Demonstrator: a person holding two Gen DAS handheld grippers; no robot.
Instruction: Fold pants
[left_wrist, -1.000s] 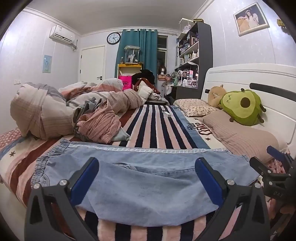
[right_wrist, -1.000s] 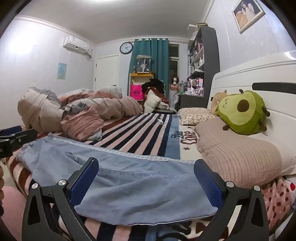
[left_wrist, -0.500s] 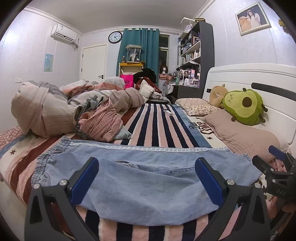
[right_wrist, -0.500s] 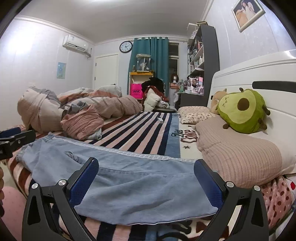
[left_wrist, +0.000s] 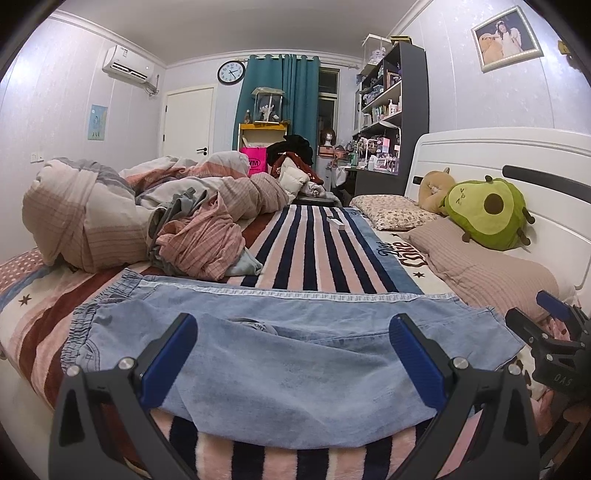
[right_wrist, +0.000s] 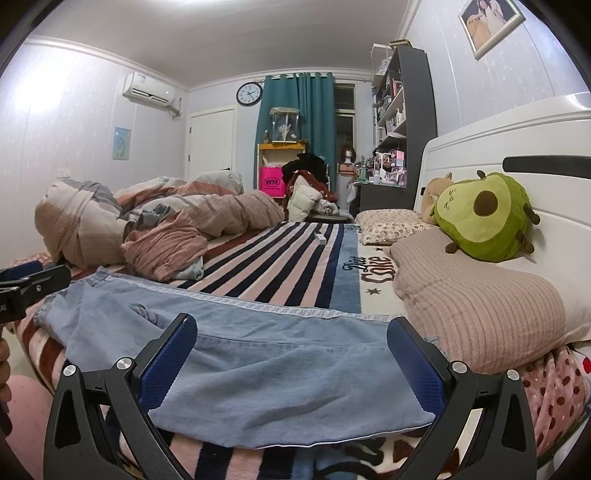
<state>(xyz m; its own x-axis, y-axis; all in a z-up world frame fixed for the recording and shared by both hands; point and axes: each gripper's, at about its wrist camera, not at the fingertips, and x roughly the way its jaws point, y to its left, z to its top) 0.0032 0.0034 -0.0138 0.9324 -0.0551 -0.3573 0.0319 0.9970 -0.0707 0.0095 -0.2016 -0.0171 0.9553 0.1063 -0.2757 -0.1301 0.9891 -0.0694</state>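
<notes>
Light blue denim pants (left_wrist: 295, 354) lie flat across the near edge of the striped bed, waistband to the left, leg ends to the right; they also show in the right wrist view (right_wrist: 280, 369). My left gripper (left_wrist: 293, 354) is open and empty, hovering just above the pants near the waist half. My right gripper (right_wrist: 291, 354) is open and empty above the leg half. The right gripper shows at the right edge of the left wrist view (left_wrist: 554, 343), and the left gripper at the left edge of the right wrist view (right_wrist: 26, 284).
A heap of crumpled bedding and clothes (left_wrist: 147, 221) lies behind the pants on the left. Pillows (right_wrist: 480, 306) and an avocado plush (right_wrist: 484, 218) sit at the headboard on the right. A small white box (left_wrist: 338, 223) lies on the striped blanket (left_wrist: 314, 258).
Both grippers have drifted slightly; the views shift a little. The pants lie unchanged and both grippers stay open.
</notes>
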